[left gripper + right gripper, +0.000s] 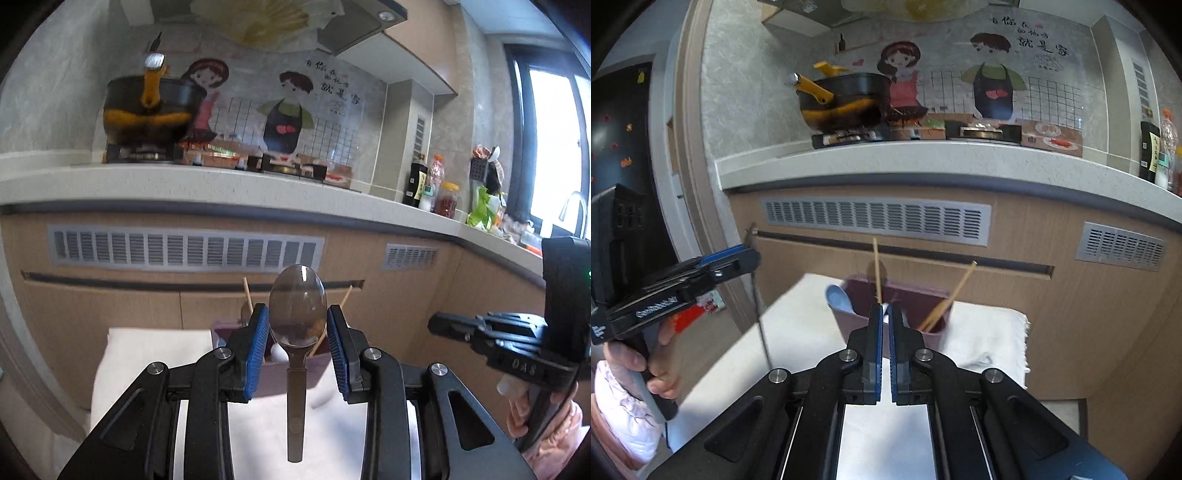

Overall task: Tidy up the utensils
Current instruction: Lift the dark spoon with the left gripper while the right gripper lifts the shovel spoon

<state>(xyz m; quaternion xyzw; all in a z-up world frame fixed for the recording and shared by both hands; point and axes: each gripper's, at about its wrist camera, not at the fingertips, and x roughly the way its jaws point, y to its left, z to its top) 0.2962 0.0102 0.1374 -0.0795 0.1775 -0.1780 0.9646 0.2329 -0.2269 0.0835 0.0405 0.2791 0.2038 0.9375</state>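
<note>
A metal spoon (296, 398) stands upright in my left gripper (297, 310). Its bowl is pinched between the blue pads (258, 332) and its handle hangs down toward the camera. In the right wrist view the left gripper (746, 258) shows at the left, with the spoon (761, 325) seen edge-on as a thin dark line. My right gripper (886, 308) is shut with nothing between its pads. It hovers just before a mauve utensil holder (849, 325). The holder has wooden chopsticks (951, 295) and a pale blue spoon (837, 297) in it. The right gripper (443, 325) also appears at the right of the left wrist view.
The holder (273, 373) sits on a white towel (986, 339) over a low surface. Behind it stand wooden cabinet fronts with vent grilles (875, 221). Above runs a countertop (923, 158) with a black and yellow pot (846, 103) and bottles (417, 181). A hand (661, 369) grips the left tool.
</note>
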